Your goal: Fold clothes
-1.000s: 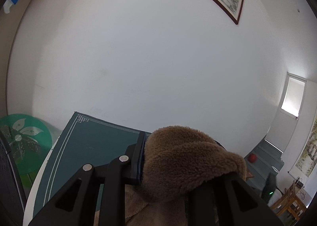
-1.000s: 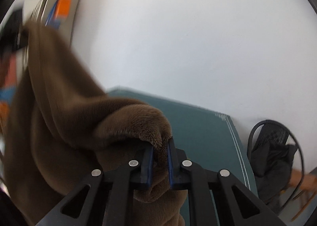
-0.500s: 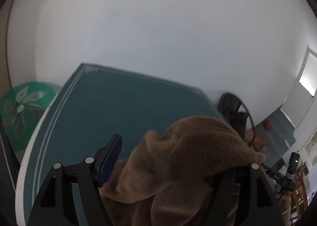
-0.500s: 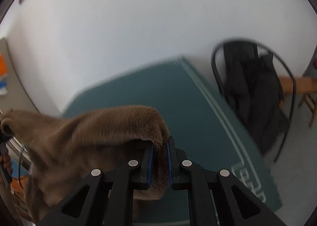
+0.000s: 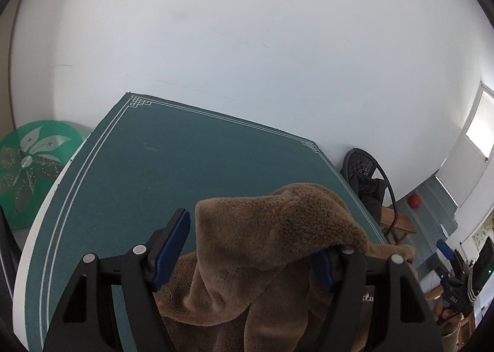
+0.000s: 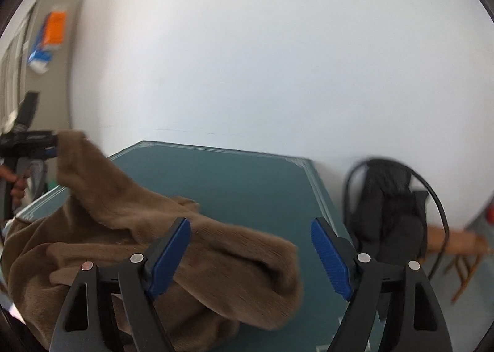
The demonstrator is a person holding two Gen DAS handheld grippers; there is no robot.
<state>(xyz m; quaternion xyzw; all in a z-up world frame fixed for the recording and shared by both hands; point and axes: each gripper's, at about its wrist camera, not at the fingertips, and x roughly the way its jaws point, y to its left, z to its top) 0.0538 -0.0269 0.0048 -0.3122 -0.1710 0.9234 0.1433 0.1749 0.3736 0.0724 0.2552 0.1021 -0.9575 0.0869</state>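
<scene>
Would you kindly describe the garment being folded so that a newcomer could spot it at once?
Start at the dark green table against the white wall. On its near left part lies the brown fleece garment, rumpled in a heap. It is the only fuzzy brown thing there; the dark clothes hang on a chair beyond the table's right edge.

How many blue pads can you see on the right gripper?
2. One blue pad is on the left finger, above the brown garment. The other pad is on the right finger, over the green table.
</scene>
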